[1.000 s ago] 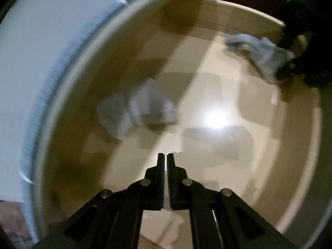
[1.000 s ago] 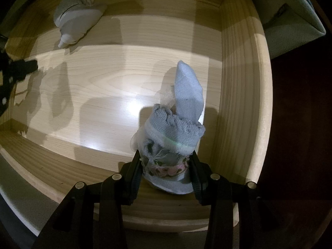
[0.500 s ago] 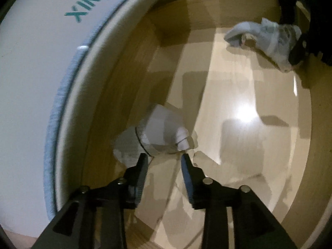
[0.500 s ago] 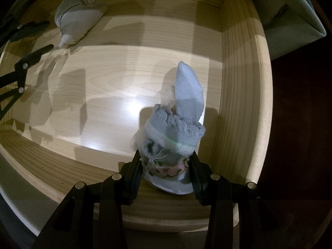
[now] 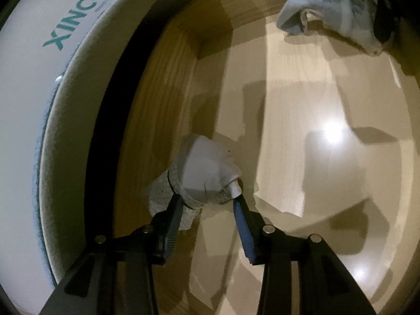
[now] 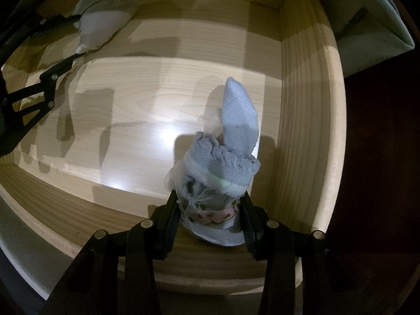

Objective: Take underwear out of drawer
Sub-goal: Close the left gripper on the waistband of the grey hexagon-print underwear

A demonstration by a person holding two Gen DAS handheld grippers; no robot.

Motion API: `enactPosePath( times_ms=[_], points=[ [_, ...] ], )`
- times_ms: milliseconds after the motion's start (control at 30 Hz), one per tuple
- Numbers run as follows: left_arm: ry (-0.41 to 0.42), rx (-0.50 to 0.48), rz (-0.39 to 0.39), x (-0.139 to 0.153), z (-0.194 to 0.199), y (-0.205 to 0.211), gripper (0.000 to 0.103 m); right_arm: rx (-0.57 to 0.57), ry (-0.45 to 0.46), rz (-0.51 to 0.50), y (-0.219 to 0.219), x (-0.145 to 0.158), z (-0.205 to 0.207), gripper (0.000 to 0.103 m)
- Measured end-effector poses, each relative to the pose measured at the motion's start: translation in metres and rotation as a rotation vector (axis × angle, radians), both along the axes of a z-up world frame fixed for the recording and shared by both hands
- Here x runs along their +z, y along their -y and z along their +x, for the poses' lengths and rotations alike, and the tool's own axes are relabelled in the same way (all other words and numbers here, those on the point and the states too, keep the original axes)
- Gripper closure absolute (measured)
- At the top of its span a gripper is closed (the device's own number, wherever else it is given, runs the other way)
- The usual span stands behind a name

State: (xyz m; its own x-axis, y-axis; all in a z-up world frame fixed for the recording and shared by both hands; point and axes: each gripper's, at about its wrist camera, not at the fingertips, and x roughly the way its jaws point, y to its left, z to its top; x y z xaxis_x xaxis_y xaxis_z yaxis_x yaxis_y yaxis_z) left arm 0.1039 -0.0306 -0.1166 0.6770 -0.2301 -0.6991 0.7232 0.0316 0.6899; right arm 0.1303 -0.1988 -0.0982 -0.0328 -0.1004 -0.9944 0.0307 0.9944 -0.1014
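Wooden drawer [image 6: 309, 84], open, pale floor.

Left gripper [image 5: 207, 204]: at the drawer's left wall, jaws opening, straddling a white rolled bundle [image 5: 204, 168] lying on the drawer floor.

Right gripper [image 6: 210, 207]: near the drawer's right wall, jaws clamped partway on a pale blue bundle of underwear [image 6: 223, 162].
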Motion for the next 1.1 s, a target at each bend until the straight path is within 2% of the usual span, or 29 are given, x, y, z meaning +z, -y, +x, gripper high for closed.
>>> enactPosePath(
  times_ms=[133, 200, 267, 567, 600, 733, 1000, 1100],
  points=[
    [0.028, -0.016, -0.009, -0.003, -0.011, -0.003, 0.061, 0.001, 0.000, 0.000, 0.000, 0.000, 0.000, 0.063],
    [0.077, -0.026, -0.005, 0.004, -0.028, -0.014, 0.061, 0.000, 0.000, 0.000, 0.000, 0.000, 0.000, 0.063],
    [0.117, -0.048, 0.001, -0.001, -0.034, -0.013, 0.059, 0.001, 0.000, -0.001, 0.000, 0.000, 0.000, 0.063],
    [0.166, -0.086, 0.044, 0.003, -0.032, -0.021, 0.056, 0.000, -0.001, -0.001, 0.000, 0.001, 0.001, 0.063],
    [0.177, -0.096, 0.054, -0.006, -0.028, -0.010, 0.056, 0.000, -0.001, -0.001, 0.000, 0.001, 0.001, 0.063],
    [0.243, -0.136, 0.083, -0.012, -0.037, -0.009, 0.055, -0.001, -0.002, -0.002, 0.000, 0.002, 0.001, 0.063],
    [0.254, -0.206, 0.090, -0.003, -0.058, -0.018, 0.057, -0.001, -0.002, -0.003, 0.001, 0.001, 0.000, 0.063],
    [0.253, -0.218, 0.093, -0.009, -0.056, -0.014, 0.062, -0.001, -0.002, -0.003, 0.001, 0.002, 0.000, 0.063]
  ],
)
